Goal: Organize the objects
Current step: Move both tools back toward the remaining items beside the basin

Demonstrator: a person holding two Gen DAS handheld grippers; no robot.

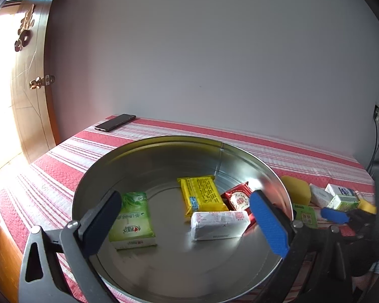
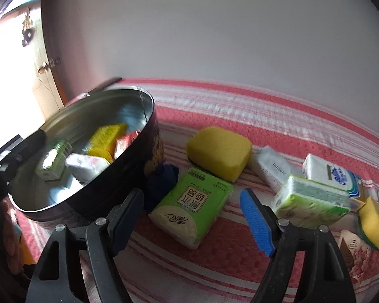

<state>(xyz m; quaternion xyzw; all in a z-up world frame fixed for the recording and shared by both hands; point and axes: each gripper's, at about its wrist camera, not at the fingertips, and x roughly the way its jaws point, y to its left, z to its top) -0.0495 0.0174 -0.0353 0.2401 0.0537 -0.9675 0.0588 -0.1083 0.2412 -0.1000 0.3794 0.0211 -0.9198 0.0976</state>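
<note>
Left wrist: left gripper (image 1: pixel 187 217) spread wide and empty above the metal tin (image 1: pixel 149 156), which holds a green tissue pack (image 1: pixel 132 221), yellow pack (image 1: pixel 202 194), red packet (image 1: pixel 237 198) and white pack (image 1: pixel 218 224).

Right wrist: right gripper (image 2: pixel 189 214) released, empty, straddling a green tissue packet (image 2: pixel 194 208) on the striped cloth (image 2: pixel 278 116), beside the tin; yellow sponge (image 2: pixel 218 152) just behind.
</note>
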